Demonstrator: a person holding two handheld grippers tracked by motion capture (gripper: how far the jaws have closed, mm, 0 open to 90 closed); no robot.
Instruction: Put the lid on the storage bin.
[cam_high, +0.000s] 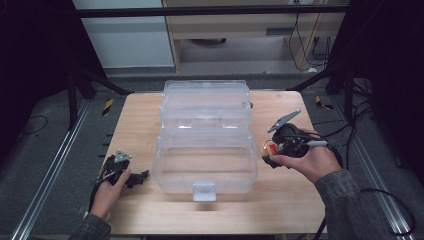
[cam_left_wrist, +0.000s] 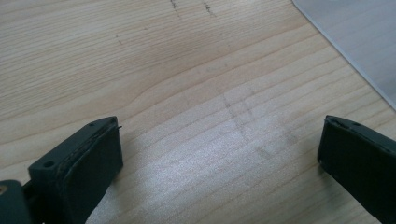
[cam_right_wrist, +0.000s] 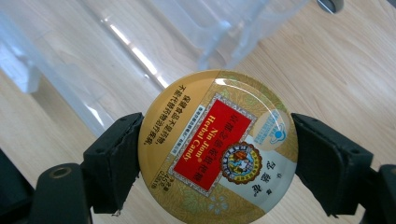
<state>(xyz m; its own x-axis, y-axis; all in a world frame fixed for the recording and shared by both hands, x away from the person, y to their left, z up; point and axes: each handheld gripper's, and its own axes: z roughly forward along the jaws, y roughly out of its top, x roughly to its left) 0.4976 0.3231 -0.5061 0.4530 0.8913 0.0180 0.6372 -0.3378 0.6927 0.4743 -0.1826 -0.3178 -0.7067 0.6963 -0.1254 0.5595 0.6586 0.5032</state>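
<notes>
Nearest the person, the left gripper (cam_high: 134, 178) rests low on the wooden table (cam_high: 280, 210), jaws spread wide w/ bare wood between them in the left gripper view. The right gripper (cam_high: 268, 152), held off the table at the right, pinches a round gold candy tin (cam_right_wrist: 218, 147) by its rim, one jaw each side. Lid label: red panel reading "Nin Jiom Herbal Candy", plus Chinese text and a round emblem. Tin sits just beside the right wall of the clear plastic box (cam_high: 205, 165). Box lid (cam_high: 206, 102) stands open at the far side.
</notes>
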